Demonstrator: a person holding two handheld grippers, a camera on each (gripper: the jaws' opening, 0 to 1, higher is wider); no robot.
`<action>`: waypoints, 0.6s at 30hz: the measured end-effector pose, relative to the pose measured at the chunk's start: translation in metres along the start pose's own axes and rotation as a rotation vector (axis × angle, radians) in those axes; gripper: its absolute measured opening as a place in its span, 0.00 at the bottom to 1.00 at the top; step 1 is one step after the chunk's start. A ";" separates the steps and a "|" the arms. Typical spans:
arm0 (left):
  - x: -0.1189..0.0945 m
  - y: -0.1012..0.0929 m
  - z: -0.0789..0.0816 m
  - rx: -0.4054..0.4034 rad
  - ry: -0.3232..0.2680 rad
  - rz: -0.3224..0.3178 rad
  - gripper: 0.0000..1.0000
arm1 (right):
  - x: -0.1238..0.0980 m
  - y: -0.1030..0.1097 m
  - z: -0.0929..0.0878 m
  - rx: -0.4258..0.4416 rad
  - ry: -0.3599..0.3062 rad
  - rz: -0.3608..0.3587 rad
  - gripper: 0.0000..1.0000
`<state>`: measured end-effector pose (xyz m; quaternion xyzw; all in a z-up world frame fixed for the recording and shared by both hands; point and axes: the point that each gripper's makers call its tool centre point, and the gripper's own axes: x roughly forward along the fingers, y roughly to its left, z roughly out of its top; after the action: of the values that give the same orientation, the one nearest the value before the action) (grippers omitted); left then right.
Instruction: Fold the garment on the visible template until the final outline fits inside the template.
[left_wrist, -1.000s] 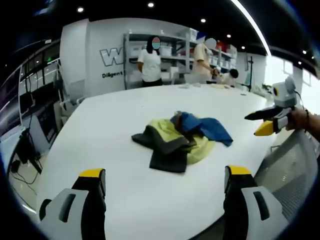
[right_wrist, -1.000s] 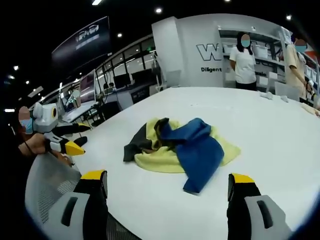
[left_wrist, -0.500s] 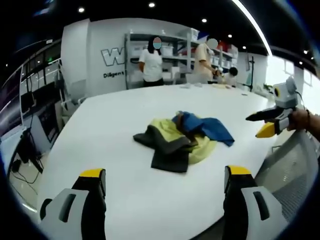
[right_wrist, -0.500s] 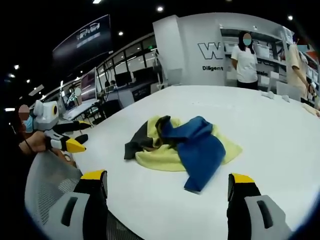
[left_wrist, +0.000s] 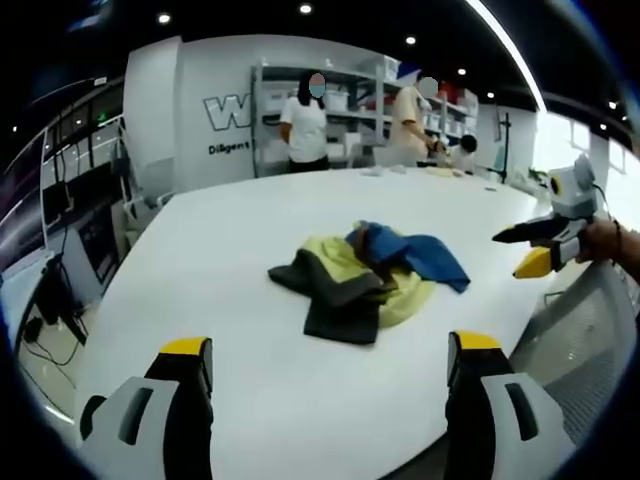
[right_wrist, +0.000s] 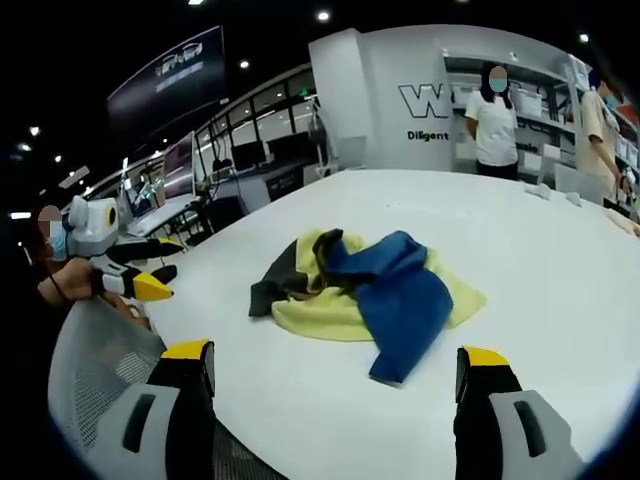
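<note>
- The room is big, with ceiling lights, shelves at the back and a wide white table (left_wrist: 250, 230).
- Two people (left_wrist: 306, 120) stand by the shelves (left_wrist: 345, 110), far from the work.
- The garment (left_wrist: 365, 280) lies in a messy heap near the middle of the table, with yellow, blue and dark grey parts all bunched up.
- No template outline can be made out on the table.
- The left gripper (left_wrist: 325, 385) hangs over the near edge of the table with its jaws wide apart, holding nothing.
- The right gripper (right_wrist: 335, 390) is the same, jaws wide apart and empty, a little way from the heap.
- Nothing looks folded yet, so it seems the whole job is still to do.
- The wall (right_wrist: 425, 105) shows a big "W" and small words starting "Diligent"; the rest is hidden.
- A grey mesh chair back (right_wrist: 100, 370) sits near the table edge.
</note>
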<state>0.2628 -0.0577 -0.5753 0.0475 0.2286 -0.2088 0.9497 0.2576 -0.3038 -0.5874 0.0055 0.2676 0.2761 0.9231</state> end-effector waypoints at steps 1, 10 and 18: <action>0.000 0.000 0.000 0.001 0.001 -0.002 0.96 | 0.000 0.000 0.001 -0.004 -0.003 0.001 0.99; 0.000 0.000 -0.001 0.001 0.006 -0.003 0.95 | 0.001 0.002 0.004 -0.027 -0.029 0.010 0.99; -0.001 0.001 0.001 -0.011 -0.007 0.000 0.95 | -0.003 0.000 0.014 0.007 -0.083 0.016 0.97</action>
<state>0.2625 -0.0568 -0.5741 0.0414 0.2265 -0.2079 0.9507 0.2622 -0.3034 -0.5734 0.0223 0.2300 0.2822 0.9311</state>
